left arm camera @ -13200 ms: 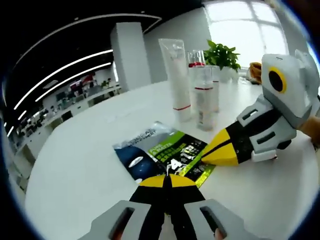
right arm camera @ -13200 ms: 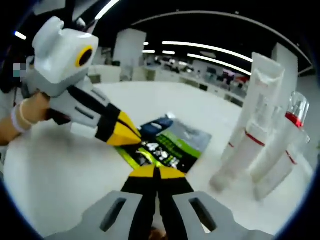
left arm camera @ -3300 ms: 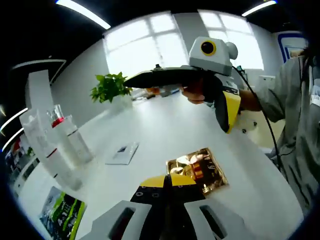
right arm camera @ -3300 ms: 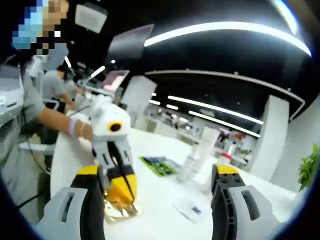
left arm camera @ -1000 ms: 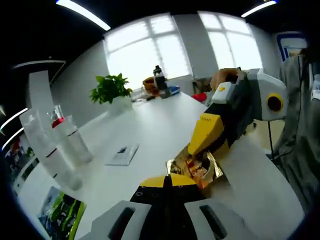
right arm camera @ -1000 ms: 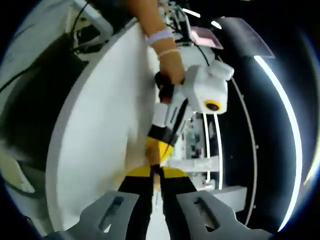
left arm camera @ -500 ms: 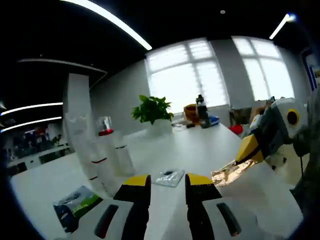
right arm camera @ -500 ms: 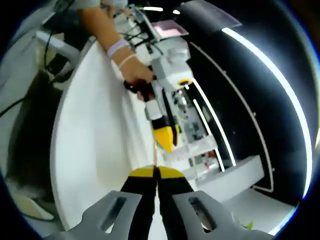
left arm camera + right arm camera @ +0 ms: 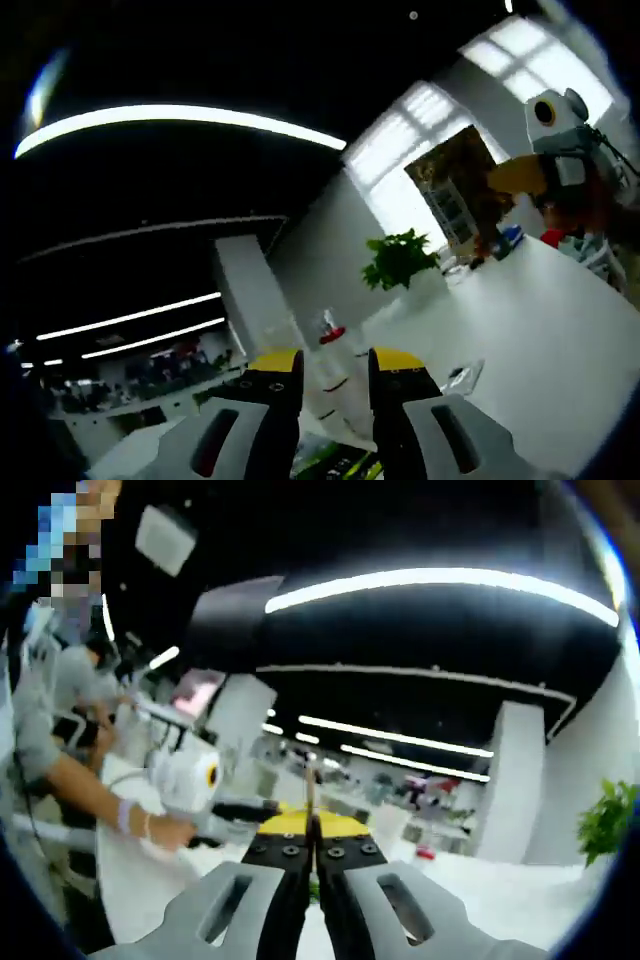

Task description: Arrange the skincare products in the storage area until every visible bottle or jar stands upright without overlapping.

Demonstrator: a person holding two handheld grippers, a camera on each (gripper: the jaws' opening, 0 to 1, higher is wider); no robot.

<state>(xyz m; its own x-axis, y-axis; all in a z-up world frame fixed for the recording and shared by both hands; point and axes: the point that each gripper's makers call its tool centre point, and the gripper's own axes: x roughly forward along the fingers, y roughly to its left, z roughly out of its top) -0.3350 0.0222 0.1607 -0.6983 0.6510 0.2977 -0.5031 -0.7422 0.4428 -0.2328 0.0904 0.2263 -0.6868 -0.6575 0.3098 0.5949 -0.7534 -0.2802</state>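
Observation:
My left gripper stands open, with a gap between its yellow tips. Through that gap I see the upright clear bottles with red bands; one has a red cap. High at the right, over the white table, my right gripper is shut on a gold foil sachet and holds it up in the air. In the right gripper view the right gripper is shut, and the sachet's thin edge rises from its tips. A hand holds the left gripper beyond it. A red-capped bottle stands far off.
A small white sachet lies flat on the table and a green sachet lies near the bottom edge. A potted plant stands at the far side by the windows. A person's arm reaches in from the left.
The right gripper has raised the gold sachet from table height to high in the air. Both views have tilted upward. The left gripper, shut one second ago, stays open as half a second ago.

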